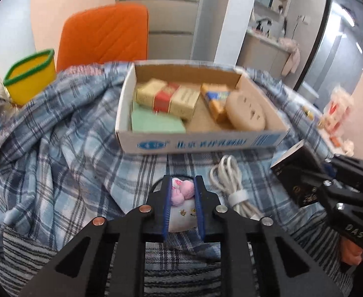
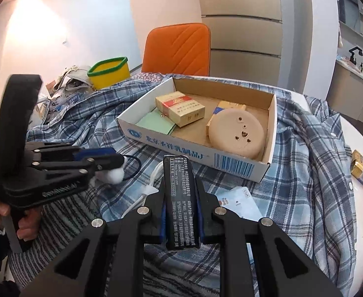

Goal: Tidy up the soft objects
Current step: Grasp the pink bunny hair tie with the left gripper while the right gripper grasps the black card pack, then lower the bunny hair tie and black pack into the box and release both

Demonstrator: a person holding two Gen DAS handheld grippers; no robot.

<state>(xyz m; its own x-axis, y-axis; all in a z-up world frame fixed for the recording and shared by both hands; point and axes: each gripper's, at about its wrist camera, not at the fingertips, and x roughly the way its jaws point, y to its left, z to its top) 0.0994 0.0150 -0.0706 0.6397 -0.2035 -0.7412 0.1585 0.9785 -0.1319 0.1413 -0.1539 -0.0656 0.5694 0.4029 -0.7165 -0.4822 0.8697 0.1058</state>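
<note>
Left tool (image 1: 182, 193) clamped on pink-and-white plush (image 1: 181, 193), right tool (image 2: 181, 198) clamped on black pack (image 2: 180, 203); cardboard box (image 2: 240, 165) ahead part-filled, both items undelivered.

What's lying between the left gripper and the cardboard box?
Only plaid cloth; in the left wrist view the left gripper, holding a plush toy, faces the cardboard box over bare fabric. A white cable lies just right.

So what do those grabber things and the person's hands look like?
Both are black plastic frames with round silver bolts and blue pads lining the fingers. The right gripper has white "DAS" lettering on its body. The left gripper shows a coiled metal spring underneath and a tall black handle. Bare hands grip them; a dark sleeve edge shows.
</note>
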